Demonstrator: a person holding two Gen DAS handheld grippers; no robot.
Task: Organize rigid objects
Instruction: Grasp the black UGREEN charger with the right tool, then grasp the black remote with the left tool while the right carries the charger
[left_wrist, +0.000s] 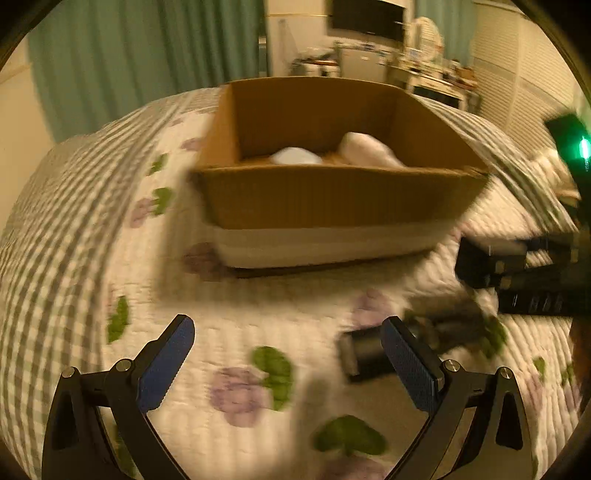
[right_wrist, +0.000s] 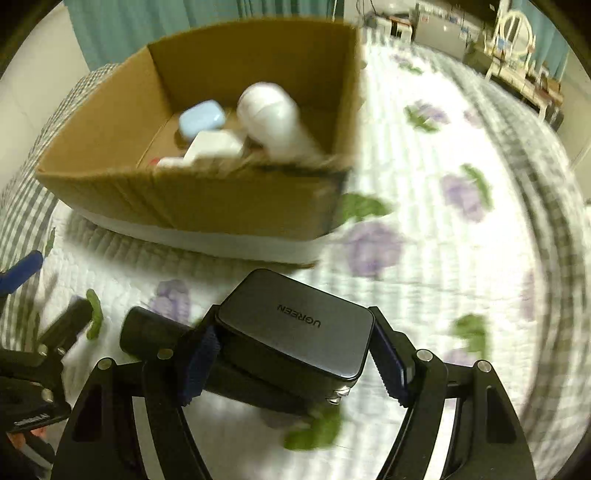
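An open cardboard box (left_wrist: 332, 199) (right_wrist: 192, 199) stands on the flowered quilt. It holds a white bottle (right_wrist: 273, 122), a pale blue case (right_wrist: 201, 118) and a white block (right_wrist: 214, 147). My right gripper (right_wrist: 295, 354) is shut on a dark grey UGREEN charger (right_wrist: 299, 325), held above the quilt in front of the box. My left gripper (left_wrist: 288, 354) is open and empty, low over the quilt. A black cylinder (left_wrist: 365, 350) (right_wrist: 155, 332) lies on the quilt beside the left gripper's right finger. The right gripper shows in the left wrist view (left_wrist: 517, 273).
The quilt (right_wrist: 461, 258) with purple flowers and a checked border covers the bed. Green curtains (left_wrist: 129, 55) hang behind. A desk and shelves with clutter (left_wrist: 424, 70) stand at the back right. The left gripper shows in the right wrist view (right_wrist: 44, 332) at the lower left.
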